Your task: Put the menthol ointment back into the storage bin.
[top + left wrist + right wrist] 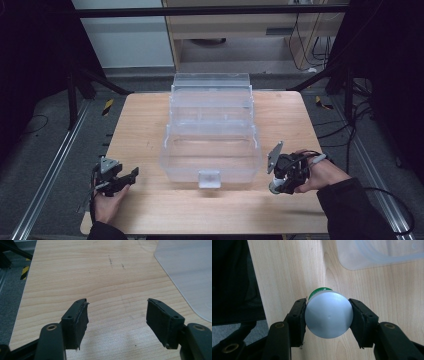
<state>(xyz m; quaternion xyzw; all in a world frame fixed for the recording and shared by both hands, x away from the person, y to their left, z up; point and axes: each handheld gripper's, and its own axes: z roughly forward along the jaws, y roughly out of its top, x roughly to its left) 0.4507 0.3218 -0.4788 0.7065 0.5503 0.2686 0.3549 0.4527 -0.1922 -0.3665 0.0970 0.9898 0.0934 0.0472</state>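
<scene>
A clear plastic tiered box (211, 132) stands open in the middle of the wooden table (150, 210), its trays stepped back and a latch at its front. My right gripper (327, 316) is shut on a small round container with a grey lid (328, 317) and a green body, held just above the table to the right of the box (377, 253). In the high view this gripper (281, 180) sits near the box's front right corner. My left gripper (116, 317) is open with nothing between its pads, low over the table left of the box (185, 272); in the high view it (120, 179) is at the front left.
The table's left edge (25, 297) drops to grey floor with a yellow-black striped marker (24, 273). Metal rails (50, 165) run along both sides of the table. Cabinets and cables stand beyond the far edge. Bare wood lies in front of the box.
</scene>
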